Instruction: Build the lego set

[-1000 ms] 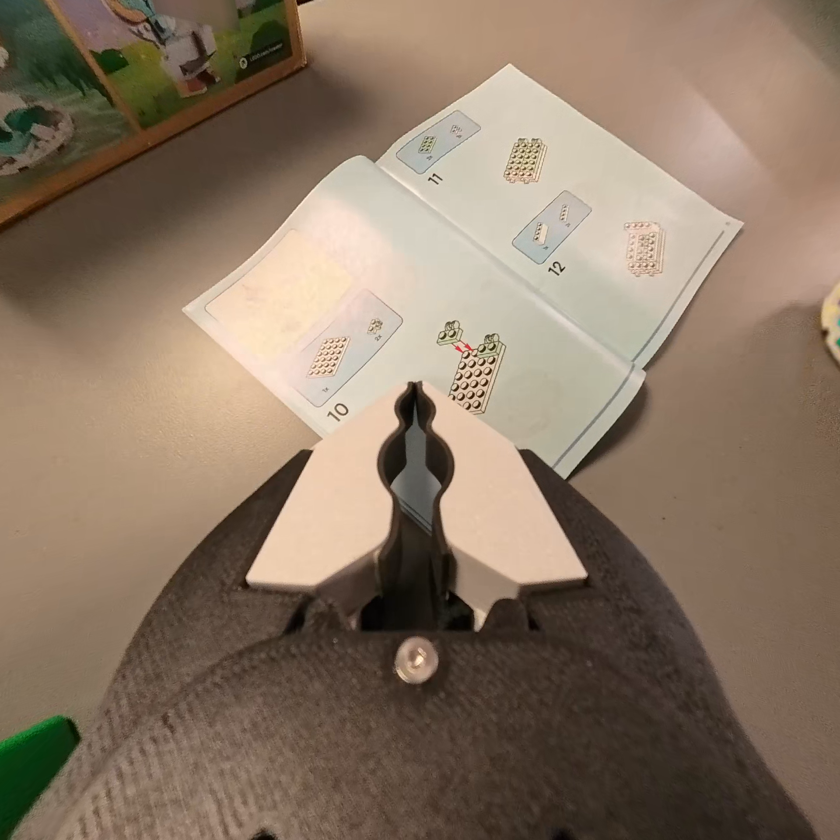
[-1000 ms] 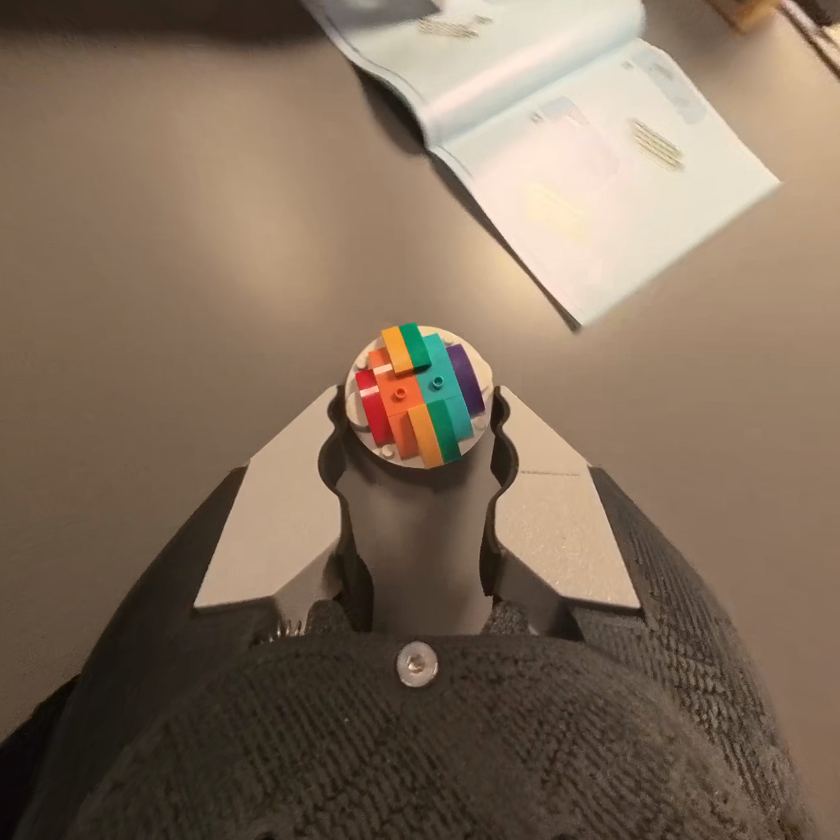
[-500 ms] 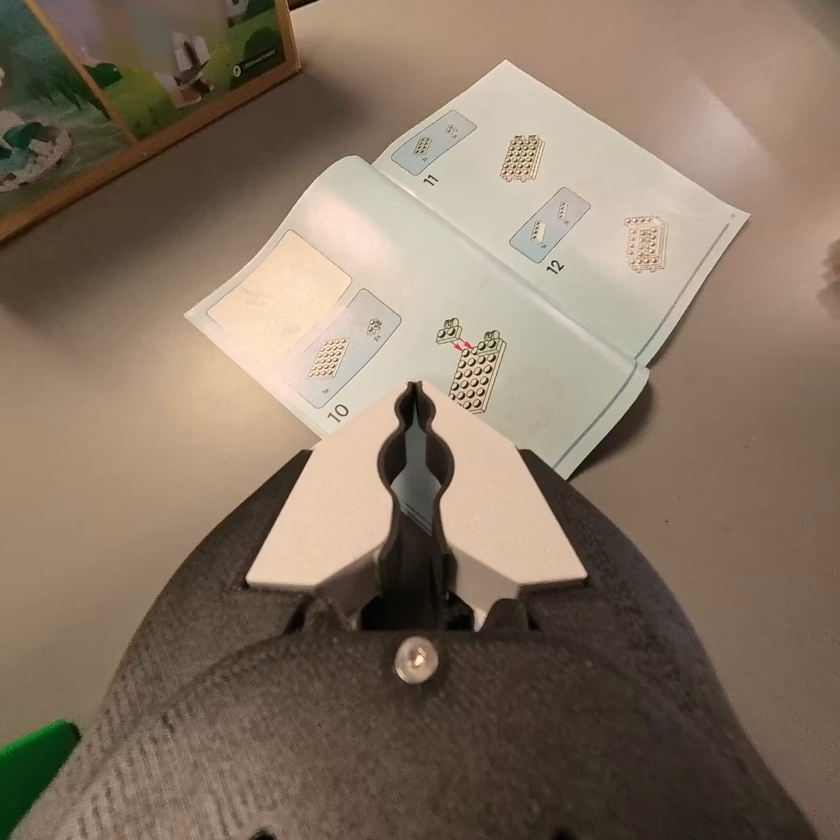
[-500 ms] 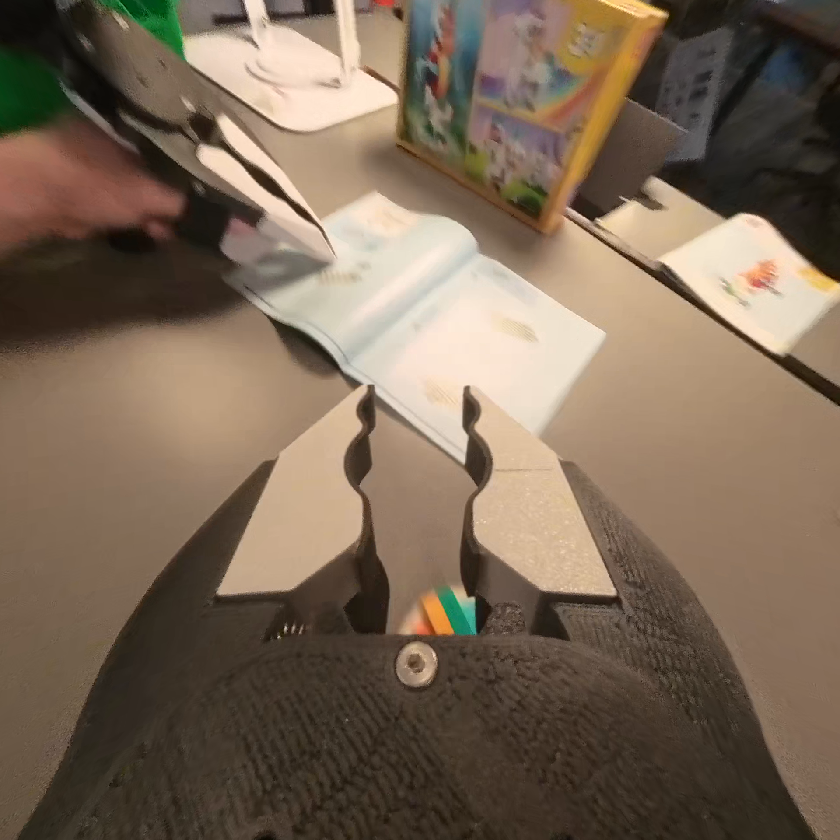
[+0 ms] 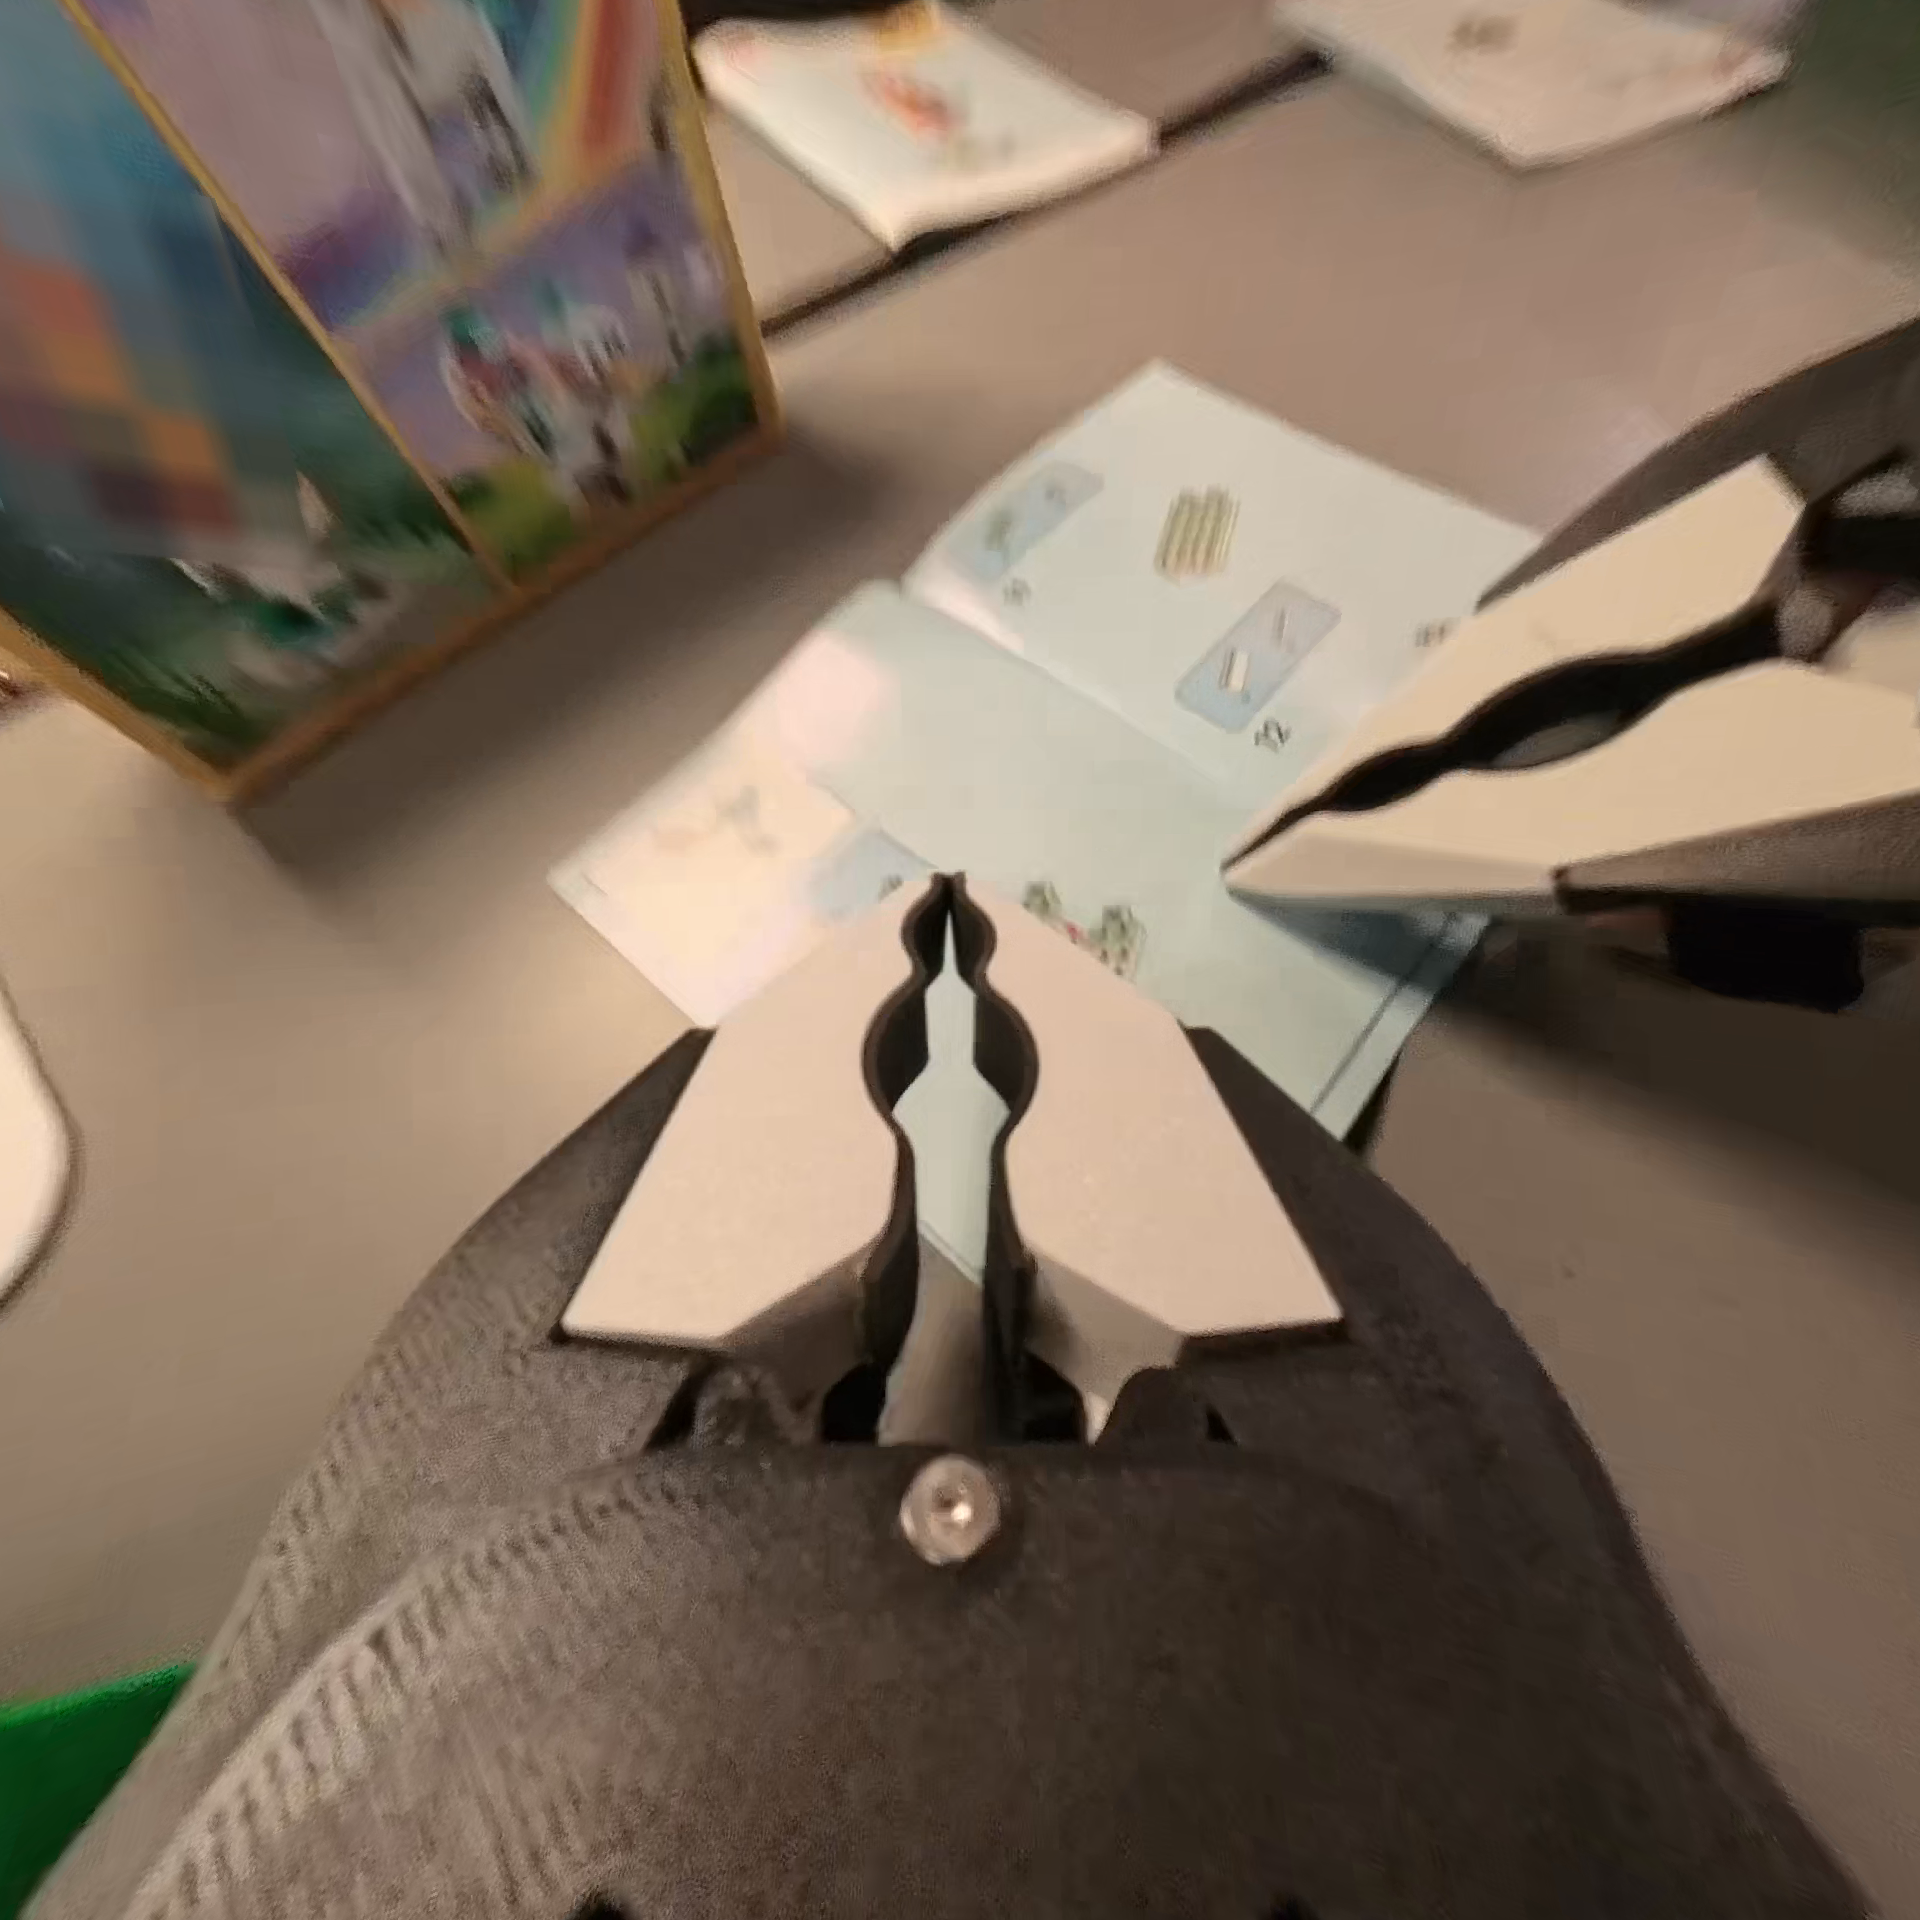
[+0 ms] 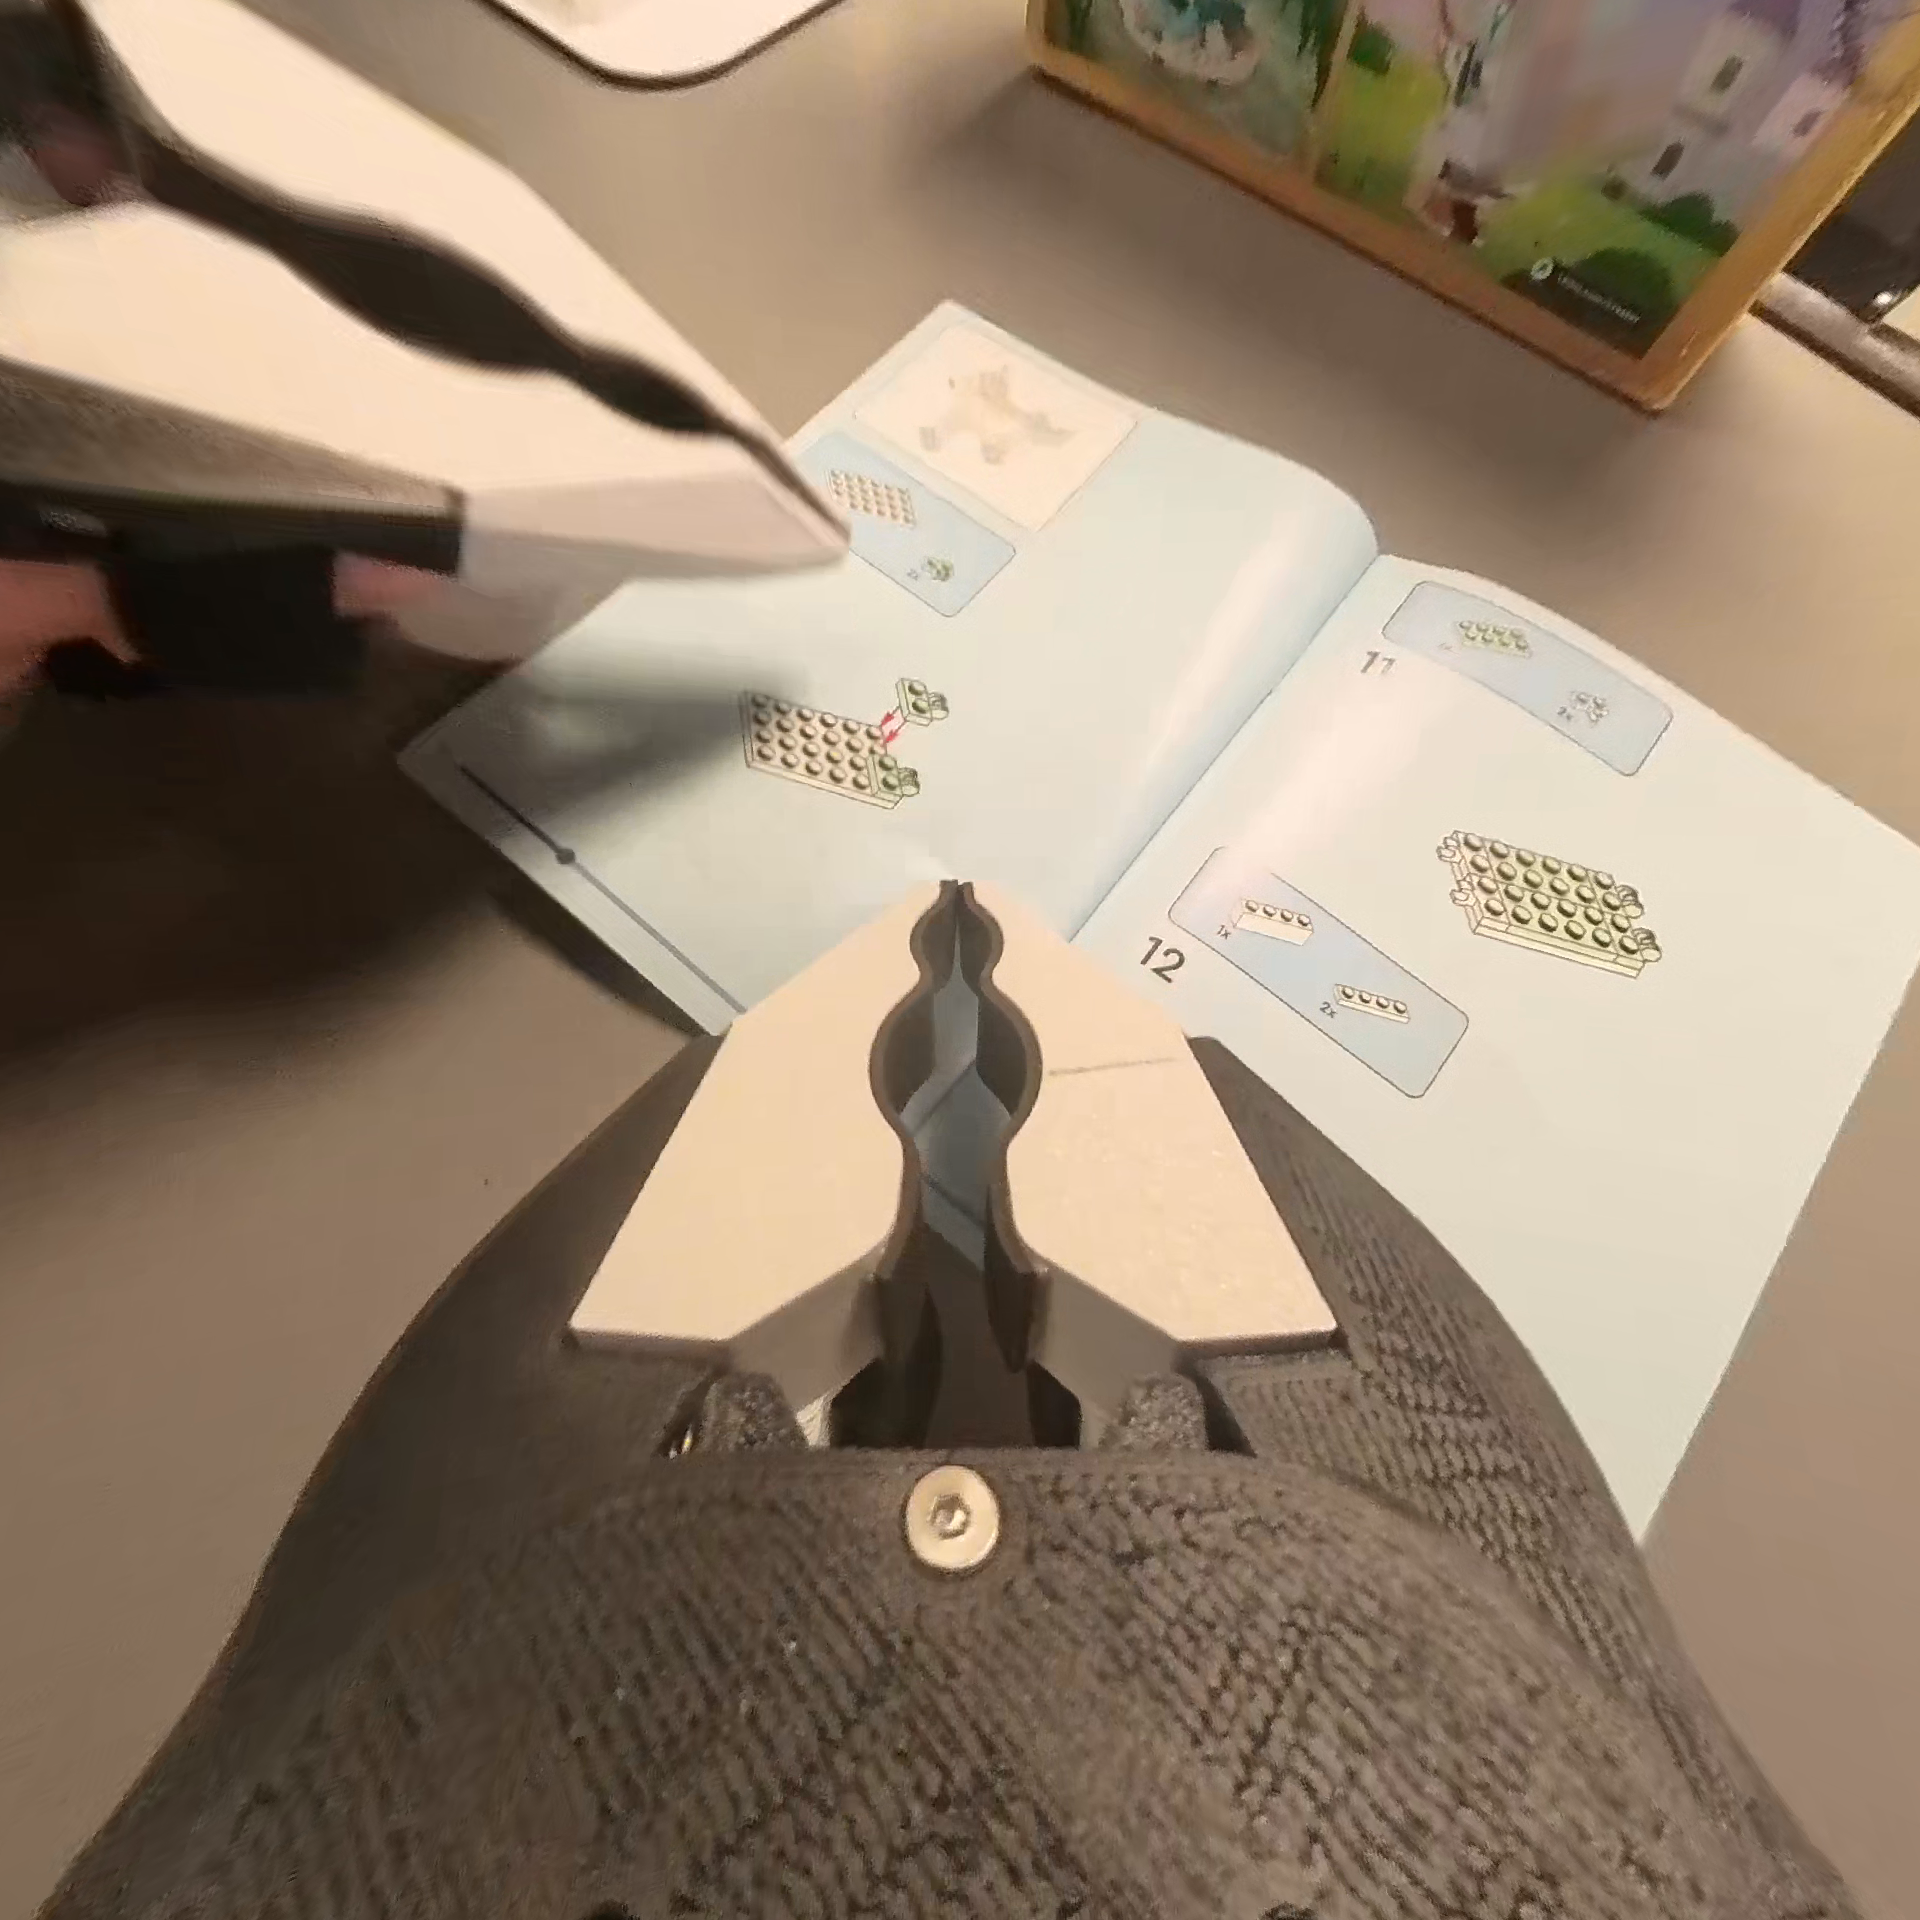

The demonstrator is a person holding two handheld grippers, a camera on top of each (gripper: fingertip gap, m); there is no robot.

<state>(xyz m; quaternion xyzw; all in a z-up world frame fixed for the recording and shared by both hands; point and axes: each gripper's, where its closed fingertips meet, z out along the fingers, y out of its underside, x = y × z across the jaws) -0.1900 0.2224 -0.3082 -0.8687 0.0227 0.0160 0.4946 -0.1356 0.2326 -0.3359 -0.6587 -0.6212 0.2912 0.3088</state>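
Observation:
A pale blue instruction booklet (image 5: 1049, 717) lies open on the grey table; it also shows in the right wrist view (image 6: 1299, 790). My left gripper (image 5: 951, 888) is shut and empty, tips over the booklet's near page. My right gripper (image 6: 953, 894) is shut and empty, above the booklet's near edge by the fold. The right gripper also shows at the right of the left wrist view (image 5: 1247, 862), tips closed over the booklet. The left gripper shows at the upper left of the right wrist view (image 6: 821, 530), held by a hand. No lego pieces are in view.
The colourful set box (image 5: 343, 343) stands behind the booklet, also seen in the right wrist view (image 6: 1507, 156). Other booklets (image 5: 925, 114) lie on the far table. A white flat base (image 6: 665, 31) lies at the back left. A green sleeve (image 5: 73, 1787) shows at the lower left.
My right gripper let go of the round rainbow lego piece, shut, and swung over the booklet. My left gripper tilted up, bringing the box and the right gripper into view.

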